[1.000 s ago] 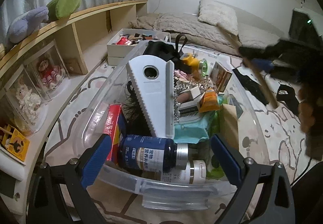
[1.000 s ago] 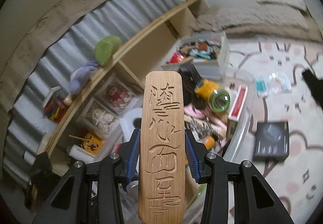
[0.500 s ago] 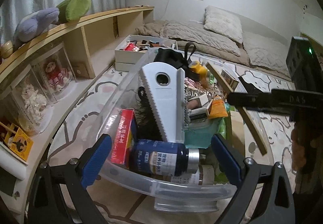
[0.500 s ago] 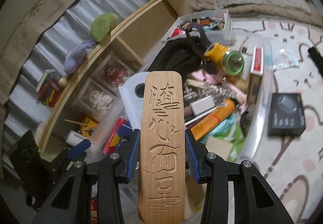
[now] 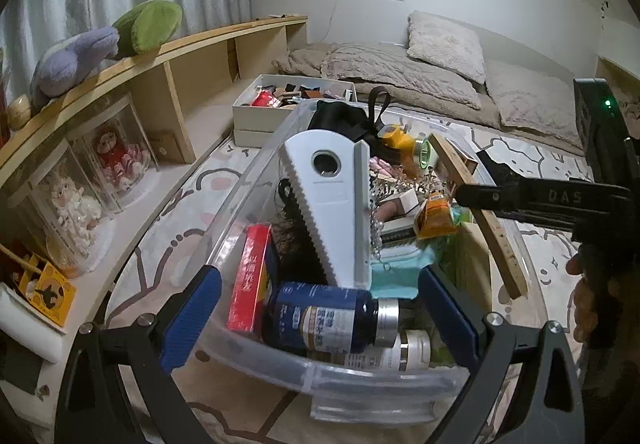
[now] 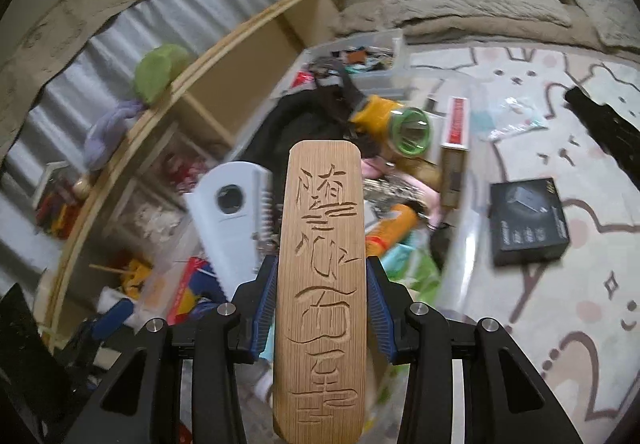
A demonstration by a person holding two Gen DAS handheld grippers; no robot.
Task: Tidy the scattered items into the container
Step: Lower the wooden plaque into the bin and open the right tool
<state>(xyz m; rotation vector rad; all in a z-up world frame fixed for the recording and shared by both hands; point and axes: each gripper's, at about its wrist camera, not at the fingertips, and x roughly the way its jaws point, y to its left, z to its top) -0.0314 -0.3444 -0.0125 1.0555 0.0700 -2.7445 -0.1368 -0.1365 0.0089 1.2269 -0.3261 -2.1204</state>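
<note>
The right tongs [image 6: 322,296] are clamped on a carved wooden plank [image 6: 320,284], held over the clear bin [image 5: 384,372]; the left tongs [image 5: 320,308] stand apart around the bin's near wall.

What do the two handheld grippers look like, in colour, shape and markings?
Both are black frames with two angled arms, silver bolt heads at the joints and triangular cut-outs. The left gripper has blue ribbed pads on its fingers. The right gripper has the same blue ribbed pads; seen from the left wrist view, its black body bears the raised letters "DAS" and a small green light glows behind it.
</note>
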